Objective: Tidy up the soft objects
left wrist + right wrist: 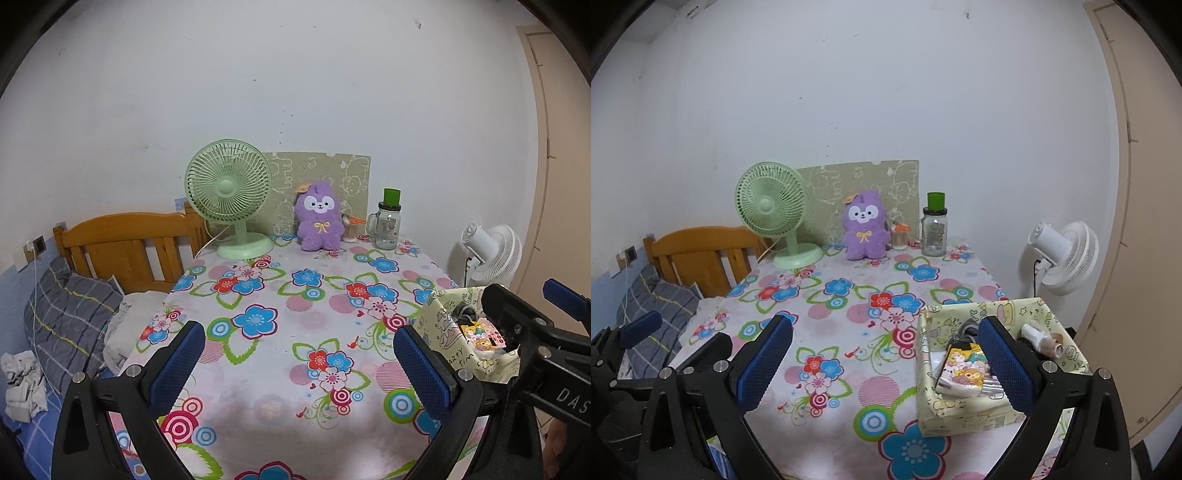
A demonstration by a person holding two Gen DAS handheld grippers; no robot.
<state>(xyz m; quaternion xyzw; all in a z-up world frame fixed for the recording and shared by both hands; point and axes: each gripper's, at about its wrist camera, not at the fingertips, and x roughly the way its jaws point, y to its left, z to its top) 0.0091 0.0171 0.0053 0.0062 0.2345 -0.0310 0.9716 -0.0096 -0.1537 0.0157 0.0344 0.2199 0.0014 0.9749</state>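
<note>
Looking along both sets of fingers, we see a worktop (295,332) under a flowered cloth, pushed against a pale wall. At its far edge stand a green desk fan (231,199), a patterned board (325,173) leaning on the wall, a small jar of sticks (350,229) and a glass mug-jar with a green cap (388,221). A wooden bed headboard (125,247) and a grey checked pillow (70,314) lie to the left, a white floor fan (493,254) to the right. Nearer us, at the worktop's right edge, sits a paper-covered box (964,410) holding a cartoon-printed packet (967,373) and other small items we cannot make out.

The purple plush toy (318,218) sits upright at the back, between the desk fan and the jar of sticks, its white face towards us, a yellow bow on its chest and an orange flower by one ear. Nothing stands between it and the fingers.

Our left gripper (295,365) hangs over the near worktop, fingers wide apart and holding nothing. Our right gripper (886,369) is likewise spread and empty, its right finger (1006,365) in front of the box.
</note>
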